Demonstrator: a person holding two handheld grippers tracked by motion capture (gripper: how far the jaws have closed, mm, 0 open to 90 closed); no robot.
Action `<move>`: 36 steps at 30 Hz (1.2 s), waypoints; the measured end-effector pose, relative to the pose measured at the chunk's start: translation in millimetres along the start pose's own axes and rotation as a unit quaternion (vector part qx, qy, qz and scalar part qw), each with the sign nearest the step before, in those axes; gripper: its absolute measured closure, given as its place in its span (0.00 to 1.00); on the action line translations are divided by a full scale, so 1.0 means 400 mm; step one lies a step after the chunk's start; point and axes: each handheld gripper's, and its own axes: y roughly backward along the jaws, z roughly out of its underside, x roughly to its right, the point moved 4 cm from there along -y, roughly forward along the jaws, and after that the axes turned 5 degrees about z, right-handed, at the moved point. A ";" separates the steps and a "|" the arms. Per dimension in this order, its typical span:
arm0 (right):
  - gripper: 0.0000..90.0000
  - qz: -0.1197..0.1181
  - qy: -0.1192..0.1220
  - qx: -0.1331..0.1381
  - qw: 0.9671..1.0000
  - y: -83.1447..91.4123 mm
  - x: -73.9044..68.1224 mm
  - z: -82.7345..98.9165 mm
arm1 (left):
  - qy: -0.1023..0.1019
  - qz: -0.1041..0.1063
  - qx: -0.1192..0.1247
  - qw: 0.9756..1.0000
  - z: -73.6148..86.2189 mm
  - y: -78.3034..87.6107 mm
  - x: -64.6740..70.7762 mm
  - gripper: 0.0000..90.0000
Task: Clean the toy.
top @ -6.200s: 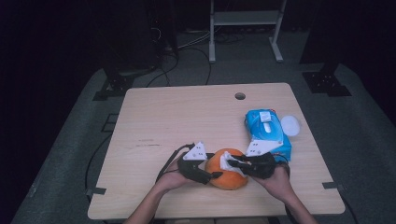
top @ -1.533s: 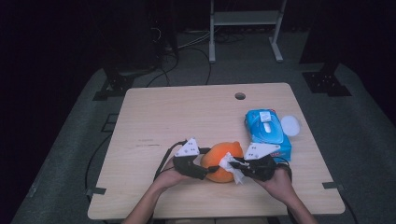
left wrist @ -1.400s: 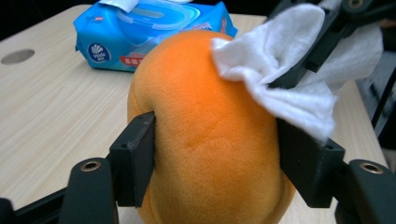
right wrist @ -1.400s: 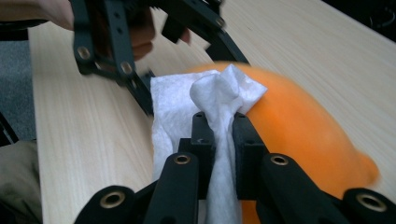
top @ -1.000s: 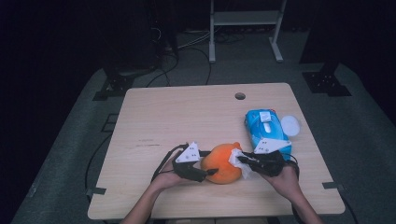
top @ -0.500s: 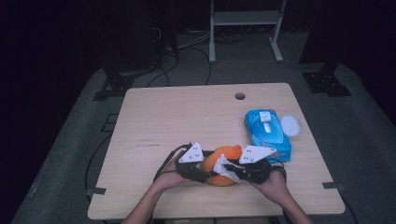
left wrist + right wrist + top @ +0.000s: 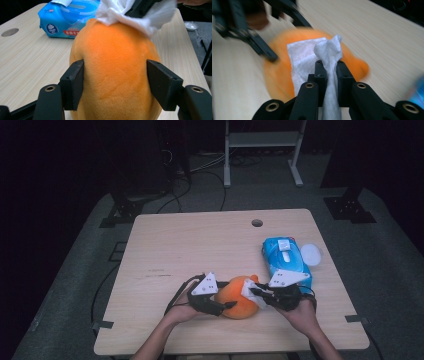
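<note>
An orange plush toy [image 7: 238, 301] lies on the wooden table [image 7: 200, 245] near its front edge. My left gripper [image 7: 225, 306] is shut on it from the left; in the left gripper view both black pads [image 7: 73, 83] press into the orange plush toy [image 7: 117, 57]. My right gripper [image 7: 258, 295] is shut on a crumpled white wipe [image 7: 250, 291] and holds it against the toy's right side. The right gripper view shows the wipe [image 7: 312, 60] pinched between the jaws of the right gripper [image 7: 329, 67] and spread over the blurred toy [image 7: 277, 72].
A blue pack of wet wipes [image 7: 286, 257] lies just behind my right hand, with a small white disc [image 7: 311, 254] beside it at the table's right edge. A cable hole [image 7: 257, 223] sits at the back of the table. Both forearms enter from the front edge.
The right gripper with the wipe has slid a little left and then back right over the toy. The left gripper has kept its hold on the toy in place.
</note>
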 end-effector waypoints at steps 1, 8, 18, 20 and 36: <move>0.90 -0.008 0.008 0.006 1.000 -0.004 -0.012 -0.009 | -0.007 0.000 -0.006 1.000 -0.002 0.000 0.003 0.37; 0.90 0.004 0.005 -0.004 1.000 -0.006 0.002 -0.007 | -0.010 -0.005 -0.009 1.000 -0.007 -0.003 0.005 0.38; 0.90 -0.030 0.041 0.007 0.999 -0.031 -0.071 -0.035 | -0.031 0.002 -0.023 0.999 -0.011 -0.002 0.017 0.38; 0.90 -0.011 0.033 0.005 0.999 -0.019 -0.041 -0.026 | -0.030 0.002 -0.031 0.999 -0.005 0.004 0.011 0.38; 0.90 0.005 0.050 0.001 0.999 -0.007 -0.033 -0.017 | 0.019 0.008 -0.006 1.000 -0.006 0.016 -0.014 0.37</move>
